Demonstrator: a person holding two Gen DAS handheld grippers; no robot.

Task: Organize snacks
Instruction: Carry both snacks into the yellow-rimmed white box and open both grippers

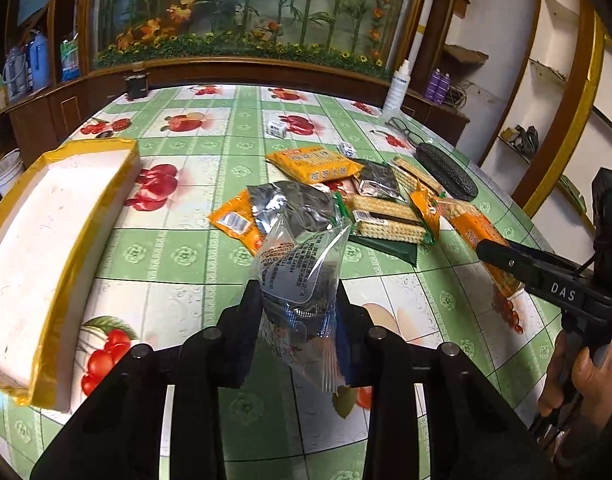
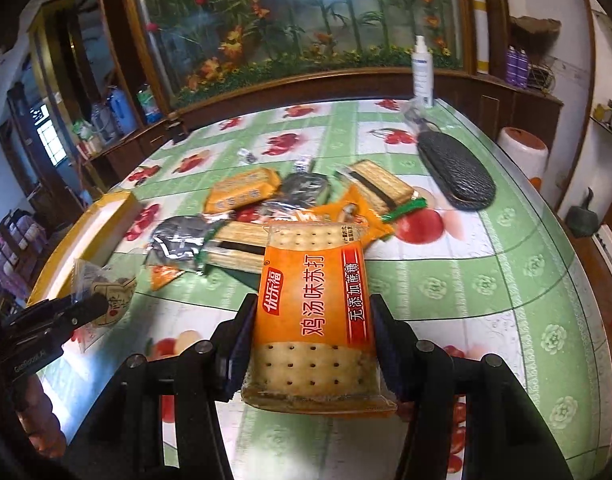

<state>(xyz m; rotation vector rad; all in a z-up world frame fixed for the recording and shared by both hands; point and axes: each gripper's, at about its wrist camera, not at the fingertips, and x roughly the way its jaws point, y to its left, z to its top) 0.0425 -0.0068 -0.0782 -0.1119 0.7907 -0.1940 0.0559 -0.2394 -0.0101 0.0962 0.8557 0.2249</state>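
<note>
My left gripper (image 1: 297, 300) is shut on a clear plastic snack packet (image 1: 301, 276) and holds it above the tablecloth; the packet also shows in the right wrist view (image 2: 101, 284). My right gripper (image 2: 312, 320) is shut on an orange soda cracker pack (image 2: 314, 312), held above the table; that pack shows in the left wrist view (image 1: 486, 248). A pile of snack packs (image 1: 346, 196) lies mid-table: orange packs, silver-black packets and cracker sandwiches, which also show in the right wrist view (image 2: 289, 204). A white box with yellow tape edges (image 1: 45, 248) lies at the left.
A black textured case (image 2: 456, 170) and scissors (image 1: 404, 128) lie at the right. A white spray bottle (image 2: 422, 72) stands at the far edge. Two small dice (image 1: 275, 129) lie behind the pile. A dark jar (image 1: 135, 86) stands far left.
</note>
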